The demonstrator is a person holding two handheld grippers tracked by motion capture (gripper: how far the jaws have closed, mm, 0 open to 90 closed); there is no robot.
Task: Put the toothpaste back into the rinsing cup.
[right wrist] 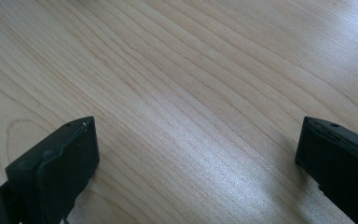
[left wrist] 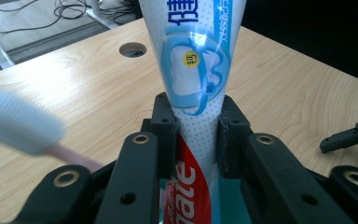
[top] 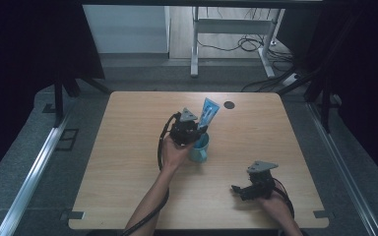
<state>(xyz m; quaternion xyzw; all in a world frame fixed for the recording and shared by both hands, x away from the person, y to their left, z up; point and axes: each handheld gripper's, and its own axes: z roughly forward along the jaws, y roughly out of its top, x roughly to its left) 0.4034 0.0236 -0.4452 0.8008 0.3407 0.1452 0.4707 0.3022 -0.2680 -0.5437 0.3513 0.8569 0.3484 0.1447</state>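
Observation:
A blue, white and red toothpaste tube (top: 208, 112) stands tilted in a teal mug (top: 200, 147) near the table's middle. My left gripper (top: 198, 129) is shut on the tube; in the left gripper view both pads press its sides (left wrist: 198, 135). A toothbrush head (left wrist: 18, 122) with a pink neck juts out, blurred, at the left of that view. My right gripper (top: 237, 189) rests low near the table's front right, its jaws wide apart over bare wood (right wrist: 196, 149), with nothing between them.
The wooden table (top: 128, 162) has a round cable hole (top: 229, 104) near its far edge. Beyond it stand a desk frame (top: 236, 34) and loose cables on the floor. Dark curtains hang on both sides.

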